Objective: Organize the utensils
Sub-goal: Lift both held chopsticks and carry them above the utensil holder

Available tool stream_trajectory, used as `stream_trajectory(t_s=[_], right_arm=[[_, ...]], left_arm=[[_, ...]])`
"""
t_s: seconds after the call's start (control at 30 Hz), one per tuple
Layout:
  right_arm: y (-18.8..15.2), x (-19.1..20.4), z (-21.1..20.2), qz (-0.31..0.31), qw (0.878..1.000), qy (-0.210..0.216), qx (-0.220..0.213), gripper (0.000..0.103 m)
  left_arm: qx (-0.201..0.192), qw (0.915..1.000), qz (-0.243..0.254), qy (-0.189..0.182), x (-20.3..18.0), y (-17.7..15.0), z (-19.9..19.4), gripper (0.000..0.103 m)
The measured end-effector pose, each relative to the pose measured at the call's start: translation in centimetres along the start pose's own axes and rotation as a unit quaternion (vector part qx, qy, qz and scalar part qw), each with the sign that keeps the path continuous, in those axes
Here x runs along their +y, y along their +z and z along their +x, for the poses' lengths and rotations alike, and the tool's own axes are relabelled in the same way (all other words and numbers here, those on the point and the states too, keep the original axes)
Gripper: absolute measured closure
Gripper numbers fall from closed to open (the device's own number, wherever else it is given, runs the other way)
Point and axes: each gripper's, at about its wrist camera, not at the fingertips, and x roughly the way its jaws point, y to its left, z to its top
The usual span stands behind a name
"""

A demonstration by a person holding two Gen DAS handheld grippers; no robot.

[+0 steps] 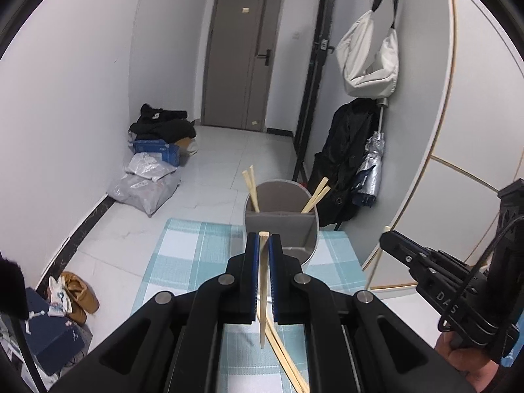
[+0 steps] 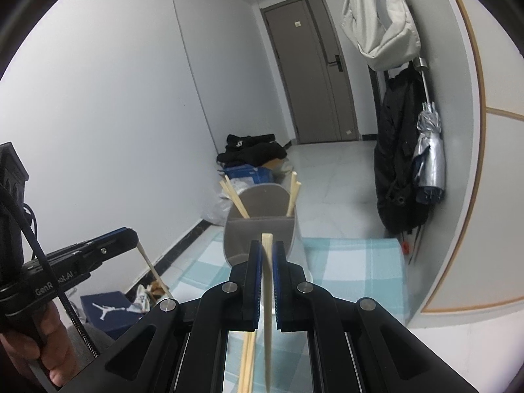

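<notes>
A single chopstick (image 1: 263, 291) is pinched by the left gripper (image 1: 263, 245), jaws closed right down onto it, top end poking just above the blue pads, tip hanging below. Same on the other side: the right gripper (image 2: 267, 252) is clamped on its own chopstick (image 2: 268, 294), held near upright.

The grey holder (image 1: 281, 226) stands at the far end of the checked cloth (image 1: 183, 255), w/ a divider wall across it; two pairs of chopsticks are already leaned in the back compartment (image 1: 281, 196). Loose chopsticks (image 1: 288, 360) are left on the cloth below the left gripper, approx. 2, though the count is hard to read under the jaws.

Step in hand, as judged: both sticks are to be carried over and dropped into the holder.

- Sticks should be kept vertical, tips down, so the rim is cleared by the lower end first.
- The back compartment should be aimed at, to match the sticks already there.
- One gripper at a time is best brought over the opening; the two are close, so a clash is possible.
- Jaws should be opened only once the tip is well inside, else the stick may tip out over the rim.
</notes>
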Motion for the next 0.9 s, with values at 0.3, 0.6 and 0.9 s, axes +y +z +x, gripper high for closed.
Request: stream_trajectory(t_s=[0.3,0.6,0.9], right_arm=[[3.1,0.7,-0.3,0.008,0.999,0.02,-0.023,0.098],[8.3,1.3,-0.6,0.004,0.998,0.038,-0.05,0.098],[13.6,0.9,1.2,0.007,0.996,0.051,-0.072,0.098]], left_arm=[[-0.011,0.9998,0.011,-0.011,-0.8,2.7,-0.2,0.1],[-0.033,0.9984,0.013,-0.044,-1.1,7.3,0.0,0.1],[-0.045,0.9971,0.013,-0.059,-1.1,11.6,1.8,0.1]])
